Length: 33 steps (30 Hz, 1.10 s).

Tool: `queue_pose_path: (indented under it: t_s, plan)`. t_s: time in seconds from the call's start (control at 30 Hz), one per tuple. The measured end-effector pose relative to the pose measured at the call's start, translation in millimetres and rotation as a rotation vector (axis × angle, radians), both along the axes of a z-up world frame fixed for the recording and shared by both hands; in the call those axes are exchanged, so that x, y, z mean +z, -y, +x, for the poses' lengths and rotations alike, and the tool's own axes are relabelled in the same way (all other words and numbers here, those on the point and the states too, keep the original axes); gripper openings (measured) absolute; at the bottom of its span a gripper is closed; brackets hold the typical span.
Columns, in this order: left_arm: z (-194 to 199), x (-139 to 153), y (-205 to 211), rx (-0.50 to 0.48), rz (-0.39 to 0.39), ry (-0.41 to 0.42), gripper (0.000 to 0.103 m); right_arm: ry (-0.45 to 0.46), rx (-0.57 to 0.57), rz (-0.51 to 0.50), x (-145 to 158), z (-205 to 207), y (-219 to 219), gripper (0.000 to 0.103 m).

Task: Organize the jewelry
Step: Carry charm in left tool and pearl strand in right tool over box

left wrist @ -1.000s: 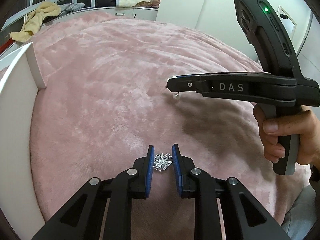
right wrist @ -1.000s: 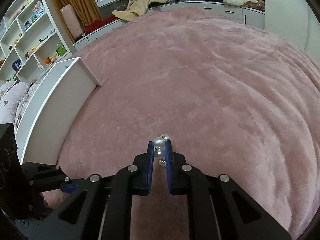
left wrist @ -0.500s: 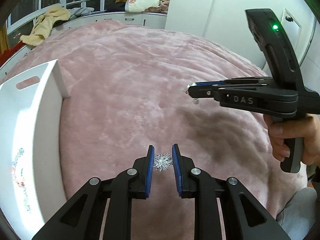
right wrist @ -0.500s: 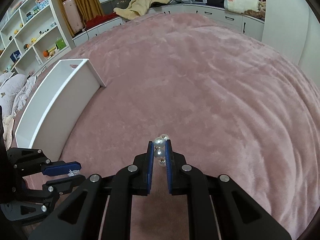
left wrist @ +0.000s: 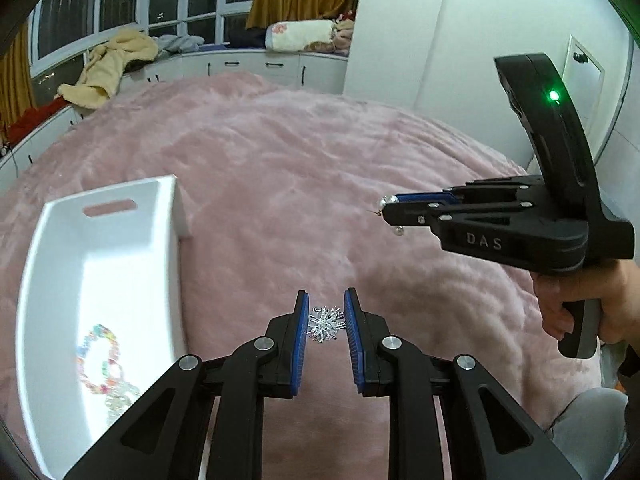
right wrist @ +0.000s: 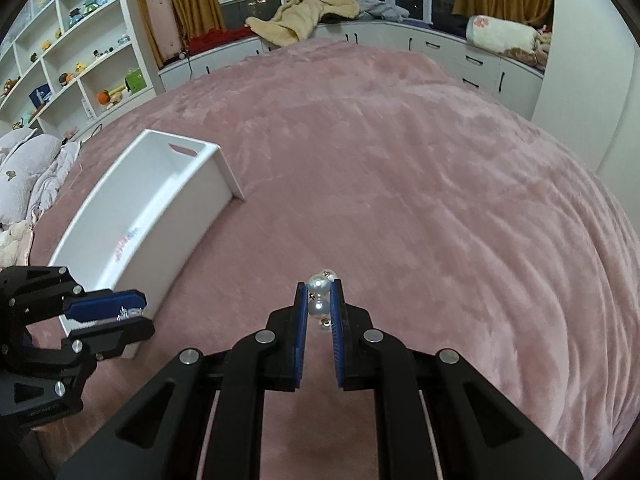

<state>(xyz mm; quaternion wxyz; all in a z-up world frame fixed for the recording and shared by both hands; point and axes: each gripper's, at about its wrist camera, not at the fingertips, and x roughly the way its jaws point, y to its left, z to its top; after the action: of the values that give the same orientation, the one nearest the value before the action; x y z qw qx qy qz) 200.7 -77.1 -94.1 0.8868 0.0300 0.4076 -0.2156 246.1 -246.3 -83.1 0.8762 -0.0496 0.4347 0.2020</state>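
My left gripper (left wrist: 326, 306) is shut on a spiky silver brooch (left wrist: 326, 323) and holds it above the pink blanket, just right of a white tray (left wrist: 172, 240). A colourful bead bracelet (left wrist: 98, 360) and a pale second piece lie in the tray. My right gripper (right wrist: 320, 292) is shut on a pearl earring (right wrist: 319, 298) and holds it in the air; it shows in the left wrist view (left wrist: 390, 210) at right, with small pearls hanging from its tip. The left gripper shows in the right wrist view (right wrist: 120, 312), next to the tray's near corner (right wrist: 192, 216).
The pink blanket (right wrist: 440, 184) covers the whole bed. White shelves (right wrist: 72, 60) stand at the far left, with pillows (right wrist: 24, 168) beside them. A window bench with a yellow towel (right wrist: 308, 16) runs along the back. A white wall (left wrist: 440, 60) is at right.
Both grippers have lifted and turned left toward the tray, which has come far into view with the bracelet inside. Each still holds its piece.
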Motion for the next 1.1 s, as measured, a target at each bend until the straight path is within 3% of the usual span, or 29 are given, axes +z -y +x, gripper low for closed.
queue_pose_path:
  t_s: [0.37,0.83,1.1]
  plan:
    - [1.6,20.7,-63.4,0.102,0.002,0.016,0.023,0.036,0.078,-0.009,29.0,7.4,-58.4,0.012]
    - [-1.9,9.6,-134.0,0.210,0.050,0.011,0.023,0.054,0.203,0.020,37.7,8.9,-135.5,0.012]
    - [-3.3,-8.3,-160.2,0.250,0.060,-0.016,0.023,0.042,0.281,0.040,23.7,2.1,-182.1,0.012]
